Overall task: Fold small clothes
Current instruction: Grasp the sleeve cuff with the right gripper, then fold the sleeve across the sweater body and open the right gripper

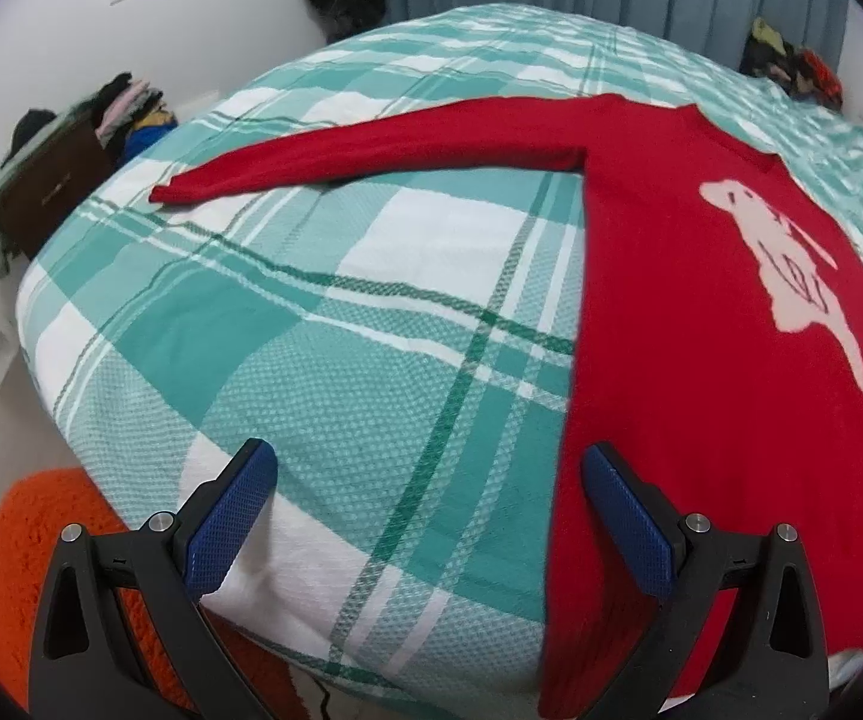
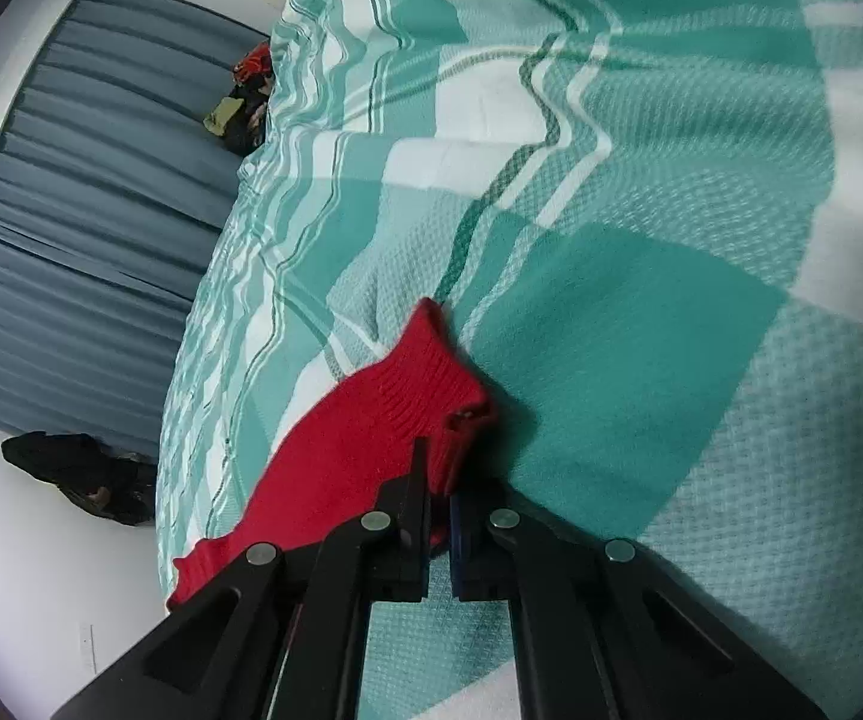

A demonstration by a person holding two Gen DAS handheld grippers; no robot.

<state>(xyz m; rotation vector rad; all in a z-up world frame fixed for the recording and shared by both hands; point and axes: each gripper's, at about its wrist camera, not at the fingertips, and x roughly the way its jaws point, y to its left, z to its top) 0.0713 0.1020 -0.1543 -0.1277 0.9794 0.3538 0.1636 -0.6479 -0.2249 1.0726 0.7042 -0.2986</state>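
A small red sweater with a pale pink animal figure lies flat on the bed. Its left sleeve stretches out to the left. My left gripper is open and empty, low over the bed's near edge. Its right finger is over the sweater's left hem side. In the right wrist view, my right gripper is shut on the cuff end of the sweater's other sleeve, held just over the bedspread.
The bed has a teal and white plaid cover. An orange rug lies on the floor at lower left. A brown case with piled clothes stands at left. Grey-blue curtains and dark clothes lie beyond the bed.
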